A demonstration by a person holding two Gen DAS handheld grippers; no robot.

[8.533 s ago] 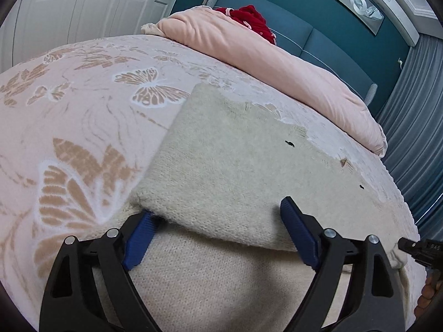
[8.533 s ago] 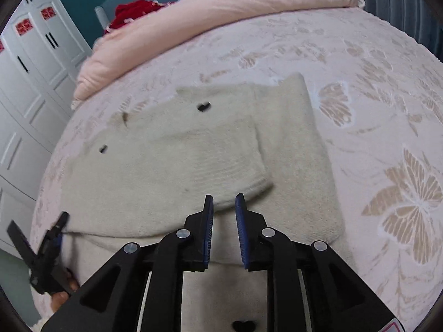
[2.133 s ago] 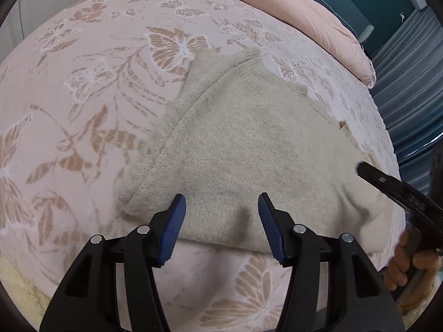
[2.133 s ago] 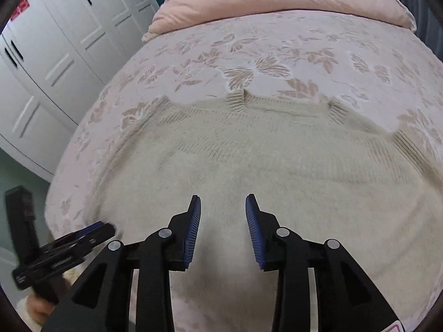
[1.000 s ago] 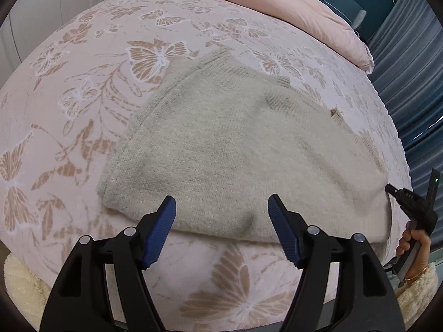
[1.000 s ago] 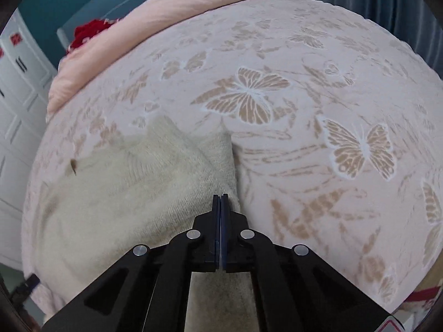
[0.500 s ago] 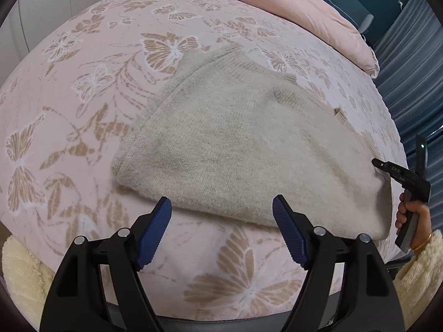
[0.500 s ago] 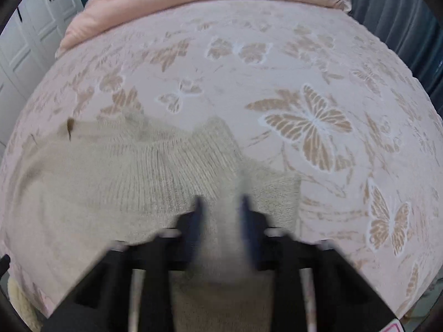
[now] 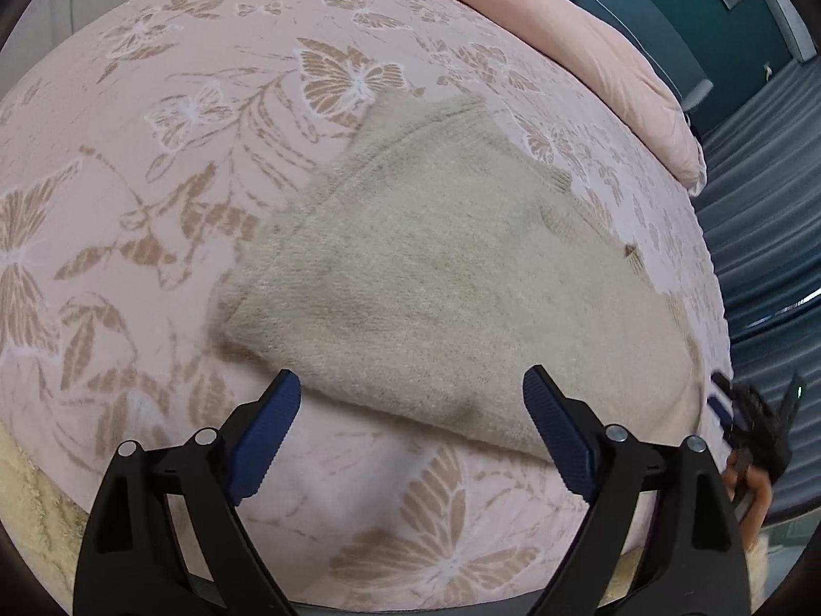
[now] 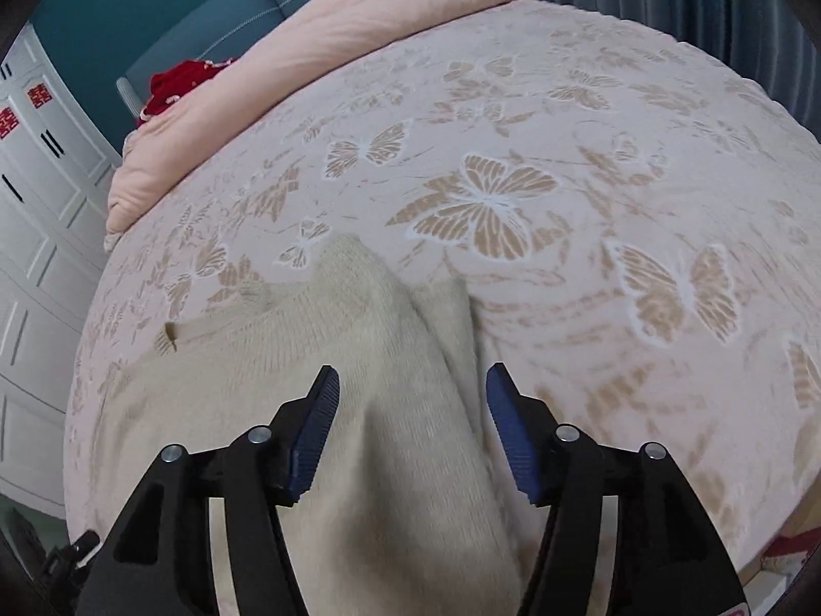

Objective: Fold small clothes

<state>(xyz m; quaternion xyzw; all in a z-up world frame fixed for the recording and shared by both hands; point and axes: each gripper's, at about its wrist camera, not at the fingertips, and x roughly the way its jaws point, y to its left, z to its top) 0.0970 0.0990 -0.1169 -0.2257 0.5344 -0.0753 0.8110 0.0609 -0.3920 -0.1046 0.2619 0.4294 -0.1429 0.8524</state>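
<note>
A folded cream knitted sweater point(image 9: 451, 277) lies on a pink bedspread patterned with tan butterflies point(image 9: 154, 164). The left gripper point(image 9: 410, 410) hovers over the sweater's near edge, jaws opening wide, nothing pinched. Only the right wrist view shows the right gripper point(image 10: 413, 410), its jaws opening astride a raised sweater fold without pressing it, and white wardrobe doors point(image 10: 36, 215) beyond the bedspread.

Both wrist cameras look steeply down, close over the bed point(image 9: 154, 164). The left view faces the sweater point(image 9: 436, 282) from its near edge; the right view faces it from the opposite end. Both share sweater point(image 10: 369, 410), bed point(image 10: 590, 128) and pillow point(image 9: 590, 41).
</note>
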